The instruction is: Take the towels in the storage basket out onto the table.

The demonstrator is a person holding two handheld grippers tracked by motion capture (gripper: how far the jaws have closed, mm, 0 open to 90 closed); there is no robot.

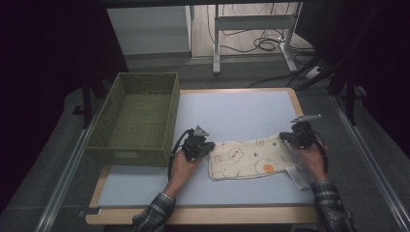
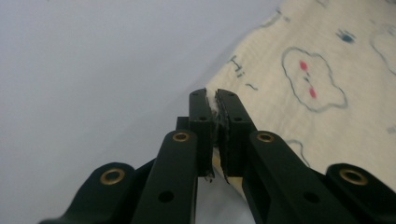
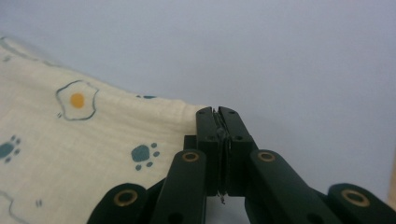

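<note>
The one readable text is on the cream cloth (image 2: pixel 327 56). In the left gripper view, a small hand-drawn "Hi" in dark blue-grey stands on the fabric just beyond and slightly to the right of the left gripper (image 2: pixel 214 100), near the cloth's edge and beside a printed bear face with pink cheeks. The other prints on the cloth, paw marks and a fried egg, carry no letters. A white tag sits at the cloth's corner in the high view, too small to read.
</note>
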